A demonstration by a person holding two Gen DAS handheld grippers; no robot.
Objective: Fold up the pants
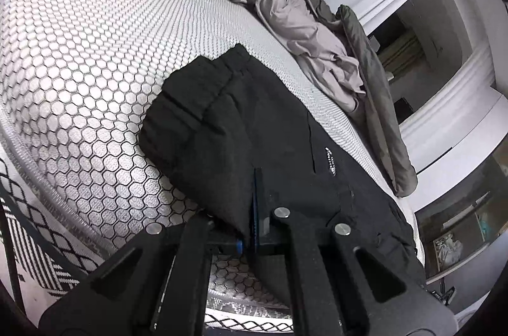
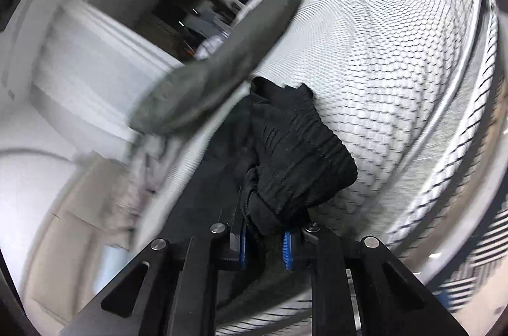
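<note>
Lay on white honeycomb-quilted mattress (image 1: pixel 79 56): black fabric pants (image 1: pixel 254 126). Pinched at an edge by left gripper (image 1: pixel 255 209); bunched elastic waistband clamped by right gripper (image 2: pixel 265 237). Best lifted evenly, kept taut.

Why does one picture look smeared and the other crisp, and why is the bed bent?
Left wrist view: sharp, the honeycomb mattress and black pants crisp; the fisheye lens bows the bed's edge and darkens the corners. Right wrist view: motion blur smears the wall and the grey bedding; only the right tongs and the pants pinched between them stay fairly clear.
</note>
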